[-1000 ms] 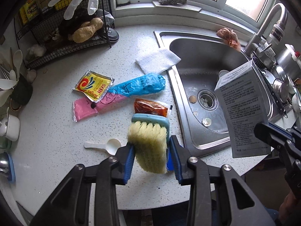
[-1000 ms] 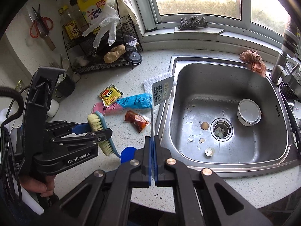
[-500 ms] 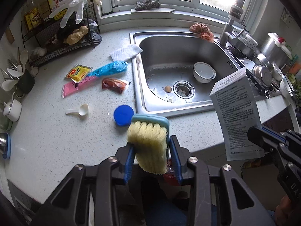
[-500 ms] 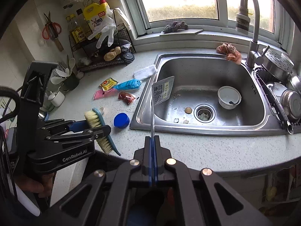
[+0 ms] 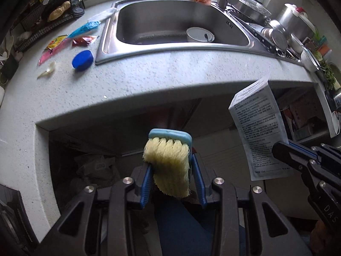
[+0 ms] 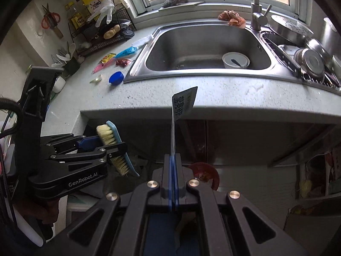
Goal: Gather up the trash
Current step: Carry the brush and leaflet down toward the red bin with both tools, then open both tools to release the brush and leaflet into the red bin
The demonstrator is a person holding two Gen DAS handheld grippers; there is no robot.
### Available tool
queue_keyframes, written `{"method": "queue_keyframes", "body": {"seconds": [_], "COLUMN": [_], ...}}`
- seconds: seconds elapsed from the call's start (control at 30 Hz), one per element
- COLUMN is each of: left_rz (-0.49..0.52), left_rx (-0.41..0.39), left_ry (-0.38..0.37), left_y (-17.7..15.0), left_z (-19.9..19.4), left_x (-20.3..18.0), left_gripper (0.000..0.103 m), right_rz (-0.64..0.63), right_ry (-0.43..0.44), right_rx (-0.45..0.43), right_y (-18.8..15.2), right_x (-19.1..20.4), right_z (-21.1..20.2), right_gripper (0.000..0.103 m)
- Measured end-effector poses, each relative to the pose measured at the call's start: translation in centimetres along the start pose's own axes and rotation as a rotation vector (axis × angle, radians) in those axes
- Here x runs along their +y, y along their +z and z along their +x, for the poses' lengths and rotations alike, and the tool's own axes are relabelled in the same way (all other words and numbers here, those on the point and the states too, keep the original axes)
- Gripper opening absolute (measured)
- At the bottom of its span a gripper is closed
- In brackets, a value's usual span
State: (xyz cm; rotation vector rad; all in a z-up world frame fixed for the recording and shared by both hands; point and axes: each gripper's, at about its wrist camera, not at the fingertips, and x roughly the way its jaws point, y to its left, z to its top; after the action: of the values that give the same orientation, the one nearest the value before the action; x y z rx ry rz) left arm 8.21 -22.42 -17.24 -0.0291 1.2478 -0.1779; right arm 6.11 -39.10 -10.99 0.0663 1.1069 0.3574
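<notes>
My left gripper is shut on a blue-backed scrub brush with pale bristles; both also show in the right wrist view, gripper and brush. My right gripper is shut on a flat printed packet, seen edge-on; the packet also shows in the left wrist view. Both grippers hang below the counter's front edge. On the counter left of the sink lie a blue cap, a white scoop, and red-brown, pink, yellow and blue wrappers.
The steel sink holds a white bowl. A red bin sits under the counter, right behind my right gripper. A wire rack stands at the back left, pots to the right of the sink.
Both grippers have pulled back off the counter and dropped below its front edge, still holding the brush and the packet. The items on the counter have not moved.
</notes>
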Motion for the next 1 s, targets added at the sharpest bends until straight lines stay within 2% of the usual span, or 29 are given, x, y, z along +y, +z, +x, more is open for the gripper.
{"method": "queue_keyframes", "body": {"seconds": [0.13,0.27,0.5,0.77,0.9,1.0], "left_rz": [0.008,0.019,-0.016,-0.032,-0.034,-0.037], "left_rx": [0.055,0.091,0.126,0.161,0.172,0.186], "left_ry": [-0.018,-0.015,-0.022,0.011,0.02,0.03], "left_y": [-1.2,-2.3,-5.1,-8.1,-9.0,-9.3], "left_z": [3.8,8.7,20.6,33.8,37.8,39.3], "left_x": [-0.4,-0.2,1.7,3.6,4.1,4.4], "left_gripper": [0.033,0.033,0.033,0.033,0.033,0.033], "right_rz": [0.018,0.023,0.029,0.028,0.032,0.024], "right_ry": [0.0,0.01,0.074,0.05,0.066,0.092], "right_rx": [0.059,0.124,0.2,0.255,0.28,0.289], "right_y": [-1.6,-3.0,-6.4,-10.4,-12.2,-12.3], "right_x": [-1.7,-3.1,-5.6,-8.2,-9.5,-10.1], "right_z": [3.0,7.8,19.6,33.5,38.6,40.9], "right_gripper": [0.001,0.001,0.001,0.001,0.001,0.001]}}
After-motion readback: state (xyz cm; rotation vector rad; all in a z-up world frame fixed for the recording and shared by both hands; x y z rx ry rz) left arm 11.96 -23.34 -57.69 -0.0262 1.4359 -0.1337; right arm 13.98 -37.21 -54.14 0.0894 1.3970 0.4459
